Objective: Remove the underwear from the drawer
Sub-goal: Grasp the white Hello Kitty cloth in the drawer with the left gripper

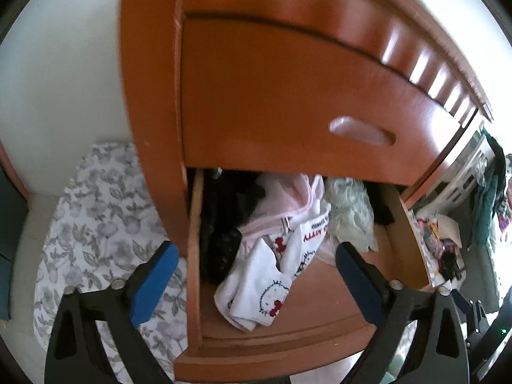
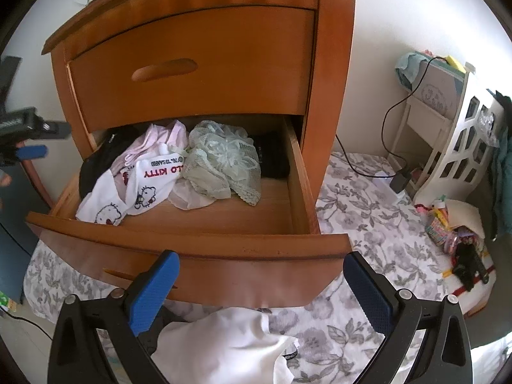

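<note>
Left gripper [image 1: 256, 275] released over open drawer [image 1: 195, 256] edge, right gripper [image 2: 260, 283] released before drawer front, underwear [image 2: 220, 160] inside

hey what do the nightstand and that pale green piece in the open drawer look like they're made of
Nightstand: looks like wood with a smooth orange-brown varnish; faint grain lines and a soft sheen show on the drawer fronts, though it could be veneer.

Pale green piece: looks like thin lace or mesh; it is see-through in places, patterned with small holes, has a scalloped edge and lies crumpled.
</note>
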The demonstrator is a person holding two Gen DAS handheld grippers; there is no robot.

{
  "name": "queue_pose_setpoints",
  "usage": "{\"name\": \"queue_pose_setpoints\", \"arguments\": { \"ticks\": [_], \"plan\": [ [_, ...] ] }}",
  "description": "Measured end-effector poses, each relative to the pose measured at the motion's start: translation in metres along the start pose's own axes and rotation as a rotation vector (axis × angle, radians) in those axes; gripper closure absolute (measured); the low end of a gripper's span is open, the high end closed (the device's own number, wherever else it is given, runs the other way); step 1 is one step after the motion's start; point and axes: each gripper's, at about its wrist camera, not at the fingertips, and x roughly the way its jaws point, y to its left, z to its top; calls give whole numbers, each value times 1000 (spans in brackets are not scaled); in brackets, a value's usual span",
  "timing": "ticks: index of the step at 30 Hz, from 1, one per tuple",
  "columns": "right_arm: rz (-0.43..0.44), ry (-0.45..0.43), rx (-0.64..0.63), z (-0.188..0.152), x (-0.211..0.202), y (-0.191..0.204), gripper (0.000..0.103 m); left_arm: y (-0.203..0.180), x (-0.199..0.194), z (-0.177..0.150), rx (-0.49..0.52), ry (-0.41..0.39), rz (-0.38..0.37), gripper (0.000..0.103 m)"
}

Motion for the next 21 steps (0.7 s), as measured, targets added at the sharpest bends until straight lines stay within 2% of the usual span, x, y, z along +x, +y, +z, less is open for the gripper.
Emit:
{"name": "queue_pose_setpoints", "arguments": {
  "ticks": [1, 5, 10, 21],
  "plan": [
    [-4, -5, -6, 0, -1, 1, 0, -1, 6, 1, 1, 30, -1, 23],
    [5, -16, -5, 3, -1, 1, 0, -8, 32, 4, 63, 138, 1, 26],
    [11, -18, -8, 3, -1, 1, 0, -10, 69, 0, 94, 280, 12, 39],
    [13, -23, -8, 3, 0, 2, 0, -18, 104, -7, 149, 386, 57, 55]
  ]
}}
